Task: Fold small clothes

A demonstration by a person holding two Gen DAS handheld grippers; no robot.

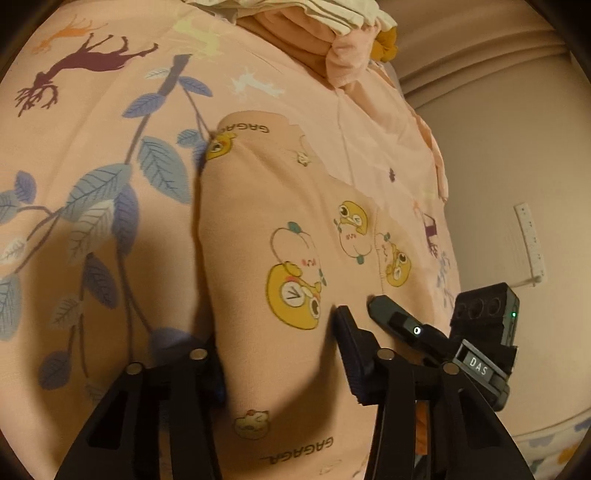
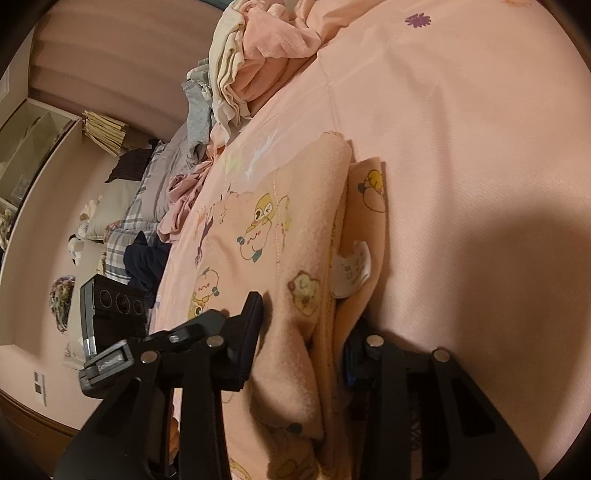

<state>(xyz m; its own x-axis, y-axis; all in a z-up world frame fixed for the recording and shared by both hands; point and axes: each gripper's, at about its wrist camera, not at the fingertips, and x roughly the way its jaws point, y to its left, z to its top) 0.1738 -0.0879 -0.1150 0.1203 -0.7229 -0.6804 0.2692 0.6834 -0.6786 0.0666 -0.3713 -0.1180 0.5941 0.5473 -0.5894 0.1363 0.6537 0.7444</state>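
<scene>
A small peach garment [image 1: 295,229] printed with yellow cartoon ducks lies on the pink bedspread [image 1: 92,147]. My left gripper [image 1: 280,369] has its fingers on either side of the near edge of the garment, the cloth bulging between them. In the right wrist view the same garment [image 2: 295,229] is folded over, a white care label [image 2: 351,273] showing at its edge. My right gripper [image 2: 303,354] is closed on the folded edge. The other gripper [image 1: 391,314] shows beside the garment's right edge.
A pile of unfolded clothes [image 1: 325,33] sits at the far end of the bed, also in the right wrist view [image 2: 251,62]. Pillows and dark clothes [image 2: 140,229] lie along the wall side. The bed edge [image 1: 450,236] runs on the right.
</scene>
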